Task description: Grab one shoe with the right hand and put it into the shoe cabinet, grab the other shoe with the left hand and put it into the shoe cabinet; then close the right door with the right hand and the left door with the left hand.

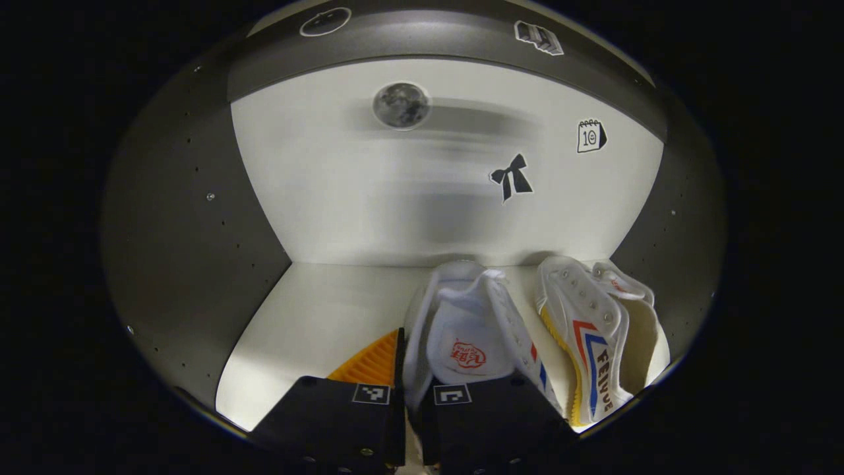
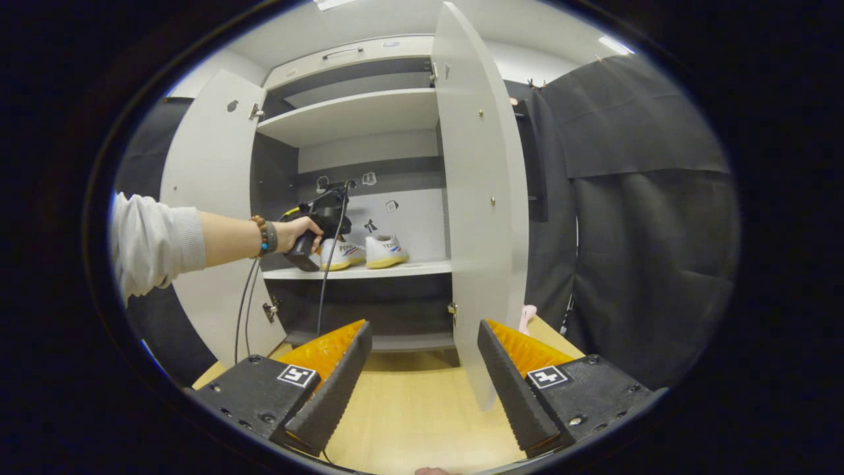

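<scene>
Two white canvas shoes stand side by side on the cabinet's white shelf. My left gripper is shut on the heel rim of the left shoe, one finger outside the rim and one inside. The other shoe leans just to its right, apart from the fingers. In the right gripper view, both shoes sit on the middle shelf, and a hand holds the left gripper against the nearer one. My right gripper stands open and holds nothing, well back from the cabinet.
Both cabinet doors are swung open: the left door and the right door, whose edge is just ahead of my right gripper. A sleeved arm reaches across from the left. Wooden floor lies below, and black cloth hangs to the right.
</scene>
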Demonstrator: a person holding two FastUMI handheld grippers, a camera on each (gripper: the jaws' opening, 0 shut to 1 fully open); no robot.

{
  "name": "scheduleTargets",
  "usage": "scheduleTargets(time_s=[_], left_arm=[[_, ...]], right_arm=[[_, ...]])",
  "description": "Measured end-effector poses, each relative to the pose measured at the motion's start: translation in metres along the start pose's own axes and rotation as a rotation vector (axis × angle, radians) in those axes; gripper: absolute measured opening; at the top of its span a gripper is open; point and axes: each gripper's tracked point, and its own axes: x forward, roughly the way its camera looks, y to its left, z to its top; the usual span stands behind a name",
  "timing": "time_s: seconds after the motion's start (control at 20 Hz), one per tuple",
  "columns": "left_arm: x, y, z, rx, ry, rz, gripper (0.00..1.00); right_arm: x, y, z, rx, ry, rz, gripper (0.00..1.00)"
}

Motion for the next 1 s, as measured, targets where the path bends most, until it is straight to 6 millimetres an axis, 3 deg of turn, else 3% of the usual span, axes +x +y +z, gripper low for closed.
scheduleTargets(time_s=[0.25, 0.3, 0.35, 0.4, 0.45, 0.55, 0.6, 0.7, 0.75, 0.85, 0.9, 1.0], left_arm=[[-0.004, -0.004, 0.000, -0.029, -0.014, -0.032, 0.28], [-0.006, -0.005, -0.001, -0.049, -0.014, -0.046, 0.41], [-0.009, -0.001, -0.001, -0.062, -0.018, -0.041, 0.46], [-0.011, 0.001, -0.002, -0.071, -0.019, -0.041, 0.33], [-0.015, 0.002, -0.002, -0.077, -0.018, -0.048, 0.47], [-0.023, 0.002, -0.001, -0.087, -0.021, -0.067, 0.41], [-0.027, 0.001, 0.000, -0.089, -0.029, -0.079, 0.64], [-0.038, -0.001, 0.002, -0.083, -0.034, -0.093, 0.64], [-0.044, -0.002, 0.003, -0.074, -0.044, -0.097, 0.53], [-0.057, -0.003, 0.004, -0.051, -0.057, -0.103, 0.53], [-0.064, -0.002, 0.004, -0.039, -0.064, -0.101, 0.64], [-0.084, 0.001, 0.006, -0.016, -0.098, -0.099, 0.64]], right_arm=[[0.000, 0.001, 0.002, -0.011, 0.001, 0.004, 1.00], [-0.001, 0.001, 0.003, -0.011, -0.001, 0.005, 1.00], [-0.001, 0.001, 0.004, -0.010, -0.004, 0.007, 1.00], [-0.001, 0.001, 0.005, -0.009, -0.005, 0.010, 1.00], [-0.002, 0.002, 0.007, -0.008, -0.011, 0.014, 1.00], [-0.002, 0.006, 0.010, -0.011, -0.016, 0.023, 1.00], [-0.002, 0.007, 0.010, -0.013, -0.017, 0.028, 1.00], [-0.003, 0.012, 0.011, -0.016, -0.019, 0.042, 1.00], [-0.004, 0.014, 0.012, -0.019, -0.022, 0.048, 1.00], [-0.006, 0.016, 0.015, -0.024, -0.028, 0.058, 1.00], [-0.008, 0.018, 0.017, -0.025, -0.033, 0.063, 1.00], [-0.012, 0.021, 0.021, -0.028, -0.046, 0.073, 1.00]])
